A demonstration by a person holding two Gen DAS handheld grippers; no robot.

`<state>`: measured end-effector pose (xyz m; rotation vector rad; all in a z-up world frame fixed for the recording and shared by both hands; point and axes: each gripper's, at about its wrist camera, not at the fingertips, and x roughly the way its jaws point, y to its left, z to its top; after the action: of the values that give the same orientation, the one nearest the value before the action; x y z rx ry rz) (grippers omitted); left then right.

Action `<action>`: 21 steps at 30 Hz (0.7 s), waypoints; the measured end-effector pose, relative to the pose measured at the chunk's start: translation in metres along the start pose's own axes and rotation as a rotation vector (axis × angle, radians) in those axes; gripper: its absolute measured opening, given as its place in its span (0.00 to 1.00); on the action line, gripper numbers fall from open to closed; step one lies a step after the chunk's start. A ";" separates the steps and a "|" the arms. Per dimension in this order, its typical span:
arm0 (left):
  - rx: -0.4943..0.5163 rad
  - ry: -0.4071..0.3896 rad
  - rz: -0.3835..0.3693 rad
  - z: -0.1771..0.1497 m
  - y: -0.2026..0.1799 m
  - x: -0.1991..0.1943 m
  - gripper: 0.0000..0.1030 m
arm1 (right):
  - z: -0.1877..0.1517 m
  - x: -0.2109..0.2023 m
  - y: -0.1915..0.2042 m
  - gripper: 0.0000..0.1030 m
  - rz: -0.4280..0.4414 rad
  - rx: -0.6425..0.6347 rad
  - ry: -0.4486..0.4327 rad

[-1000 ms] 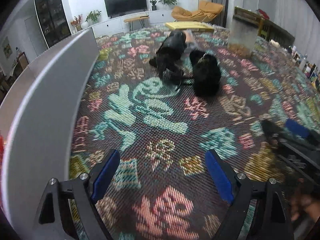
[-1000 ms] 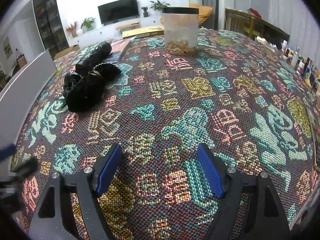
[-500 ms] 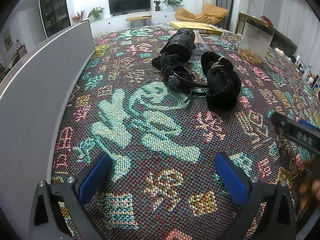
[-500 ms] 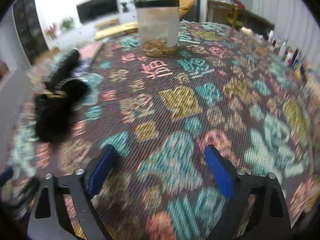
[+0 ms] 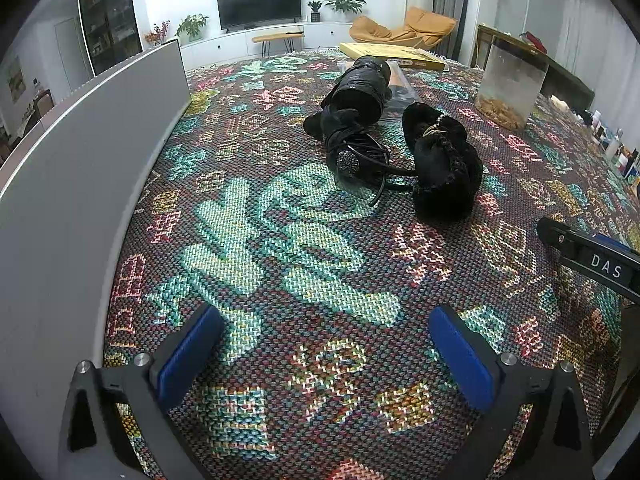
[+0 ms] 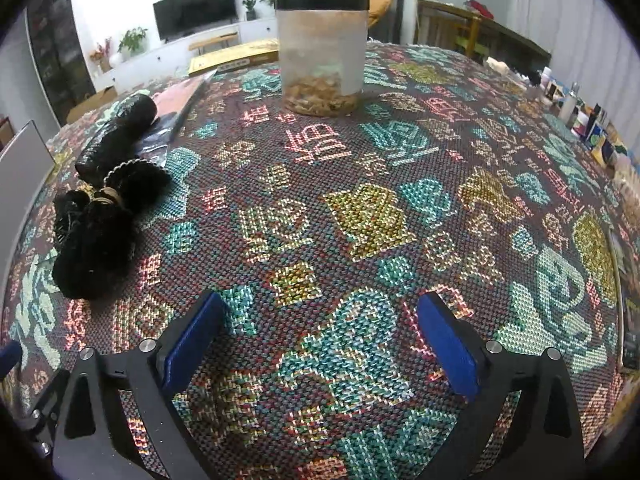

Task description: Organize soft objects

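We judge the task unstarted: both the left tool and right tool gape wide and empty, the black soft bundles lying untouched on the worktop at one o'clock

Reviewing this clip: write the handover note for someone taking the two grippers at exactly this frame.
Left gripper: jaws open, empty, above the patterned cloth.
Right gripper: jaws open, empty, also over bare cloth.
Job's things: black fuzzy pouch lies ahead of the left gripper; touching it, a tangle of black hair bands, with a black roll just behind. From the right wrist view this cluster lies far to the left.
Clear jar with a black lid stands ahead of the right gripper.
Done: nothing grasped or sorted.
Left: all of it, probably starting with the pouch.
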<state>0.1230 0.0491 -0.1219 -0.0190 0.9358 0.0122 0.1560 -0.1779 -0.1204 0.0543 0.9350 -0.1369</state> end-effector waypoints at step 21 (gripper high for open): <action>-0.001 0.000 0.000 0.000 0.000 0.000 1.00 | 0.000 0.000 0.000 0.96 0.000 0.000 0.000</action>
<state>0.1233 0.0492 -0.1219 -0.0197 0.9356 0.0124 0.1562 -0.1776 -0.1208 0.0543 0.9349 -0.1367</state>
